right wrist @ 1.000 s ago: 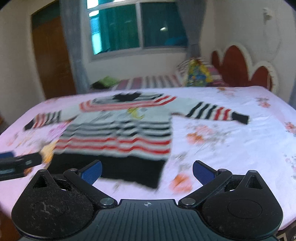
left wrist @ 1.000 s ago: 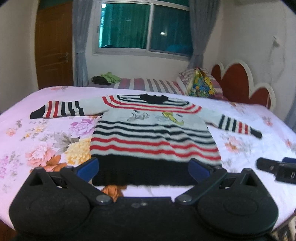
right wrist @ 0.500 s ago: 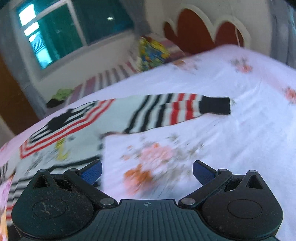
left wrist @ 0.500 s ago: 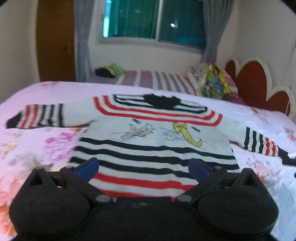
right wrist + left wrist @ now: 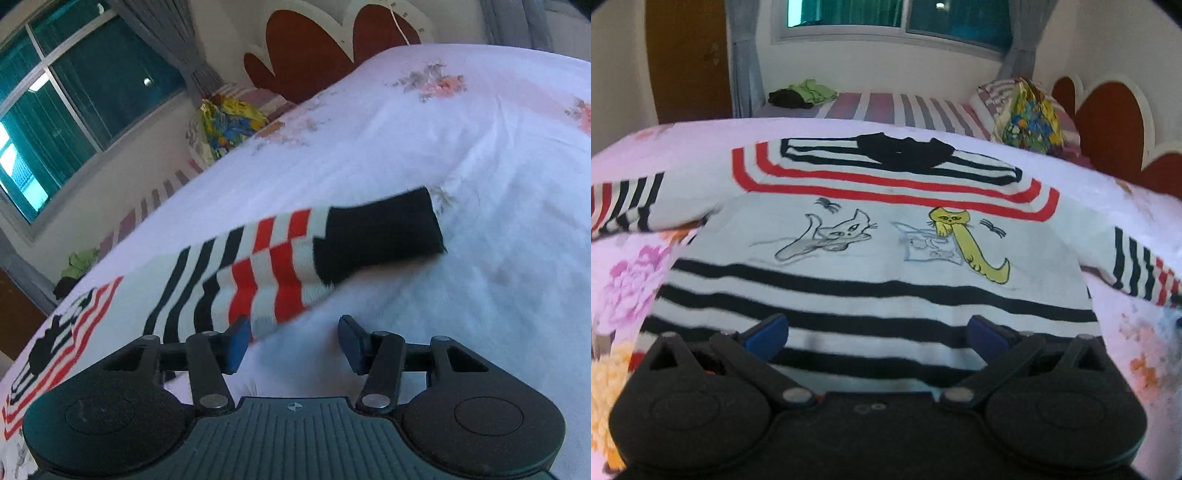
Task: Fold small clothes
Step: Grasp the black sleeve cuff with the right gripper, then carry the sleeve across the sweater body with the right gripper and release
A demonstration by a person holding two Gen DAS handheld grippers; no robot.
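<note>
A small white sweater (image 5: 871,269) with black and red stripes and two cat drawings lies flat on the floral bedsheet (image 5: 628,280), both sleeves spread out. My left gripper (image 5: 877,334) hovers low over the sweater's striped body, open, with nothing between its pads. The right sleeve (image 5: 280,266) with its black cuff (image 5: 380,236) lies across the sheet in the right wrist view. My right gripper (image 5: 293,341) is tilted just short of that sleeve, jaws closing. Its left fingertip (image 5: 236,341) sits at the sleeve's near edge, and only sheet shows between the pads.
A colourful pillow (image 5: 1030,118) and a red scalloped headboard (image 5: 1108,122) are at the far right. Behind is a second bed with a striped sheet (image 5: 897,107) and green and black clothes (image 5: 801,92). A window and a brown door (image 5: 687,55) line the back wall.
Both grippers came forward and down toward the sweater. The right one rolled, swung over to the right sleeve, and its jaws narrowed. The left one stayed wide.
</note>
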